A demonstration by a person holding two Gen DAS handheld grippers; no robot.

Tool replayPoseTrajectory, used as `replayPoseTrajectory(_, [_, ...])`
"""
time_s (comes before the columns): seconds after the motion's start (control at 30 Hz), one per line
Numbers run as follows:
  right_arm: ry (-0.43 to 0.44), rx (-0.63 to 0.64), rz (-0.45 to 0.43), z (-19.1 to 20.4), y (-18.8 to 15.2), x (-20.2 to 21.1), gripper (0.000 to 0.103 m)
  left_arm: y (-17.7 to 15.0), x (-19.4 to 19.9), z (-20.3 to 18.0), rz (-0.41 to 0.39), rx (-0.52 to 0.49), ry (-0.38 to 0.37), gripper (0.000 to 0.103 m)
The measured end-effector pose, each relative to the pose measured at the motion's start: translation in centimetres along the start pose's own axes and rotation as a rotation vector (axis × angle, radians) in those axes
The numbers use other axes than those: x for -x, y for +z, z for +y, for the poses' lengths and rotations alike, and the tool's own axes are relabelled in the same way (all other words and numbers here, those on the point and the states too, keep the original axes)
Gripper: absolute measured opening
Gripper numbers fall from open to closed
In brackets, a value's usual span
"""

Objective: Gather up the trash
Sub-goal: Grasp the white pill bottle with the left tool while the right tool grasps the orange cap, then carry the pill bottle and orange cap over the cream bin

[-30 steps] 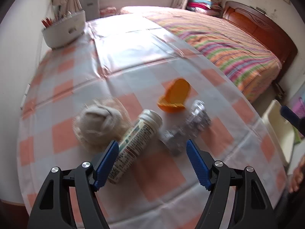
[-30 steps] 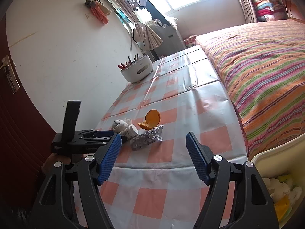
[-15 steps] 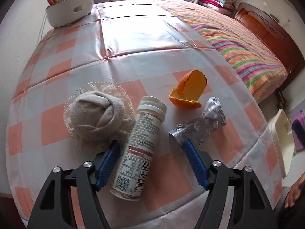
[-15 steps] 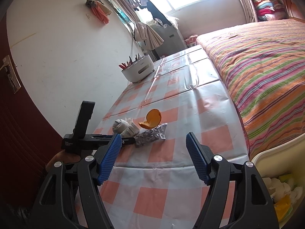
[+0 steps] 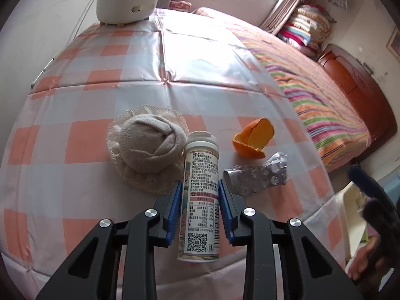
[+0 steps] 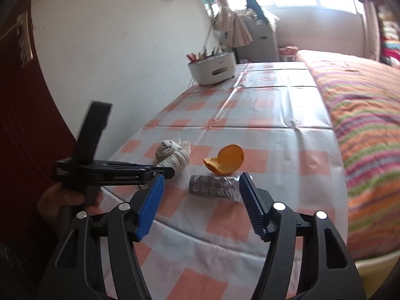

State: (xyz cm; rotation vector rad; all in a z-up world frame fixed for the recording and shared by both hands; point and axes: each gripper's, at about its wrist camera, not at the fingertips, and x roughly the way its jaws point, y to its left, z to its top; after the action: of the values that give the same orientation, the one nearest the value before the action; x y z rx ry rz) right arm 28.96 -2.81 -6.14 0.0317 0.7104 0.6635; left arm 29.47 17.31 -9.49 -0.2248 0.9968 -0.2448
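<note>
A white pill bottle lies on the checked tablecloth, and my left gripper is closing on it, with both blue pads against its sides. From the right wrist the same bottle shows at the left gripper's tip. A silver blister pack lies just beyond my right gripper, whose jaws are closing, still wide, with nothing touching the pads. Behind the pack sits an orange peel. Both the blister pack and the orange peel lie right of the bottle.
A rolled beige sock on a lace doily touches the bottle's left side. A white basket of pens stands at the table's far end by the wall. A striped bed runs along the right. A cream bin sits below the table's corner.
My left gripper moved up over the bottle, rolled, and its jaws narrowed onto the bottle's sides. My right gripper swung closer to the blister pack, rolled, and its jaws narrowed a little.
</note>
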Motion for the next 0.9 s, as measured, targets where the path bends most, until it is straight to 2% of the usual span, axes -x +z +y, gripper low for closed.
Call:
replayPoseTrajectory(0.1, [-0.004,0.073,0.052,0.9,1.3,-2.8,0.052,-0.3,1.5,0.3,-0.032,0.023,-0.032,0.028])
replayPoseTrajectory(0.23, [-0.074,0.207,0.146,2.1,1.9,-7.0,0.041,-0.8,3.2,1.0,-0.064,0.050,-0.061,0.028])
replayPoseTrajectory(0.3, [-0.084,0.218,0.174,2.0,2.0,-8.5,0.035,-0.9,3.8,1.6,-0.076,0.063,-0.071,0.028])
replayPoseTrajectory(0.43, [-0.139,0.227,0.221,1.5,2.0,-11.2,0.034,-1.1,4.7,2.3,-0.090,0.079,-0.086,0.028])
replayPoseTrajectory(0.5, [-0.174,0.224,0.249,0.7,2.0,-12.1,0.020,-1.3,5.0,2.6,-0.093,0.077,-0.091,0.028])
replayPoseTrajectory(0.53, [-0.173,0.214,0.260,0.4,1.9,-12.4,0.018,-1.4,5.2,2.7,-0.094,0.077,-0.093,0.028])
replayPoseTrajectory(0.57, [-0.160,0.195,0.265,0.1,1.7,-12.5,0.012,-1.5,5.4,2.8,-0.098,0.078,-0.095,0.028])
replayPoseTrajectory(0.63, [-0.172,0.184,0.261,0.0,1.7,-12.5,0.008,-1.7,5.7,3.0,-0.101,0.078,-0.100,0.028])
replayPoseTrajectory(0.9, [-0.108,0.080,0.152,-0.4,2.5,-7.8,0.006,-1.6,7.3,1.7,-0.144,0.062,-0.149,0.028])
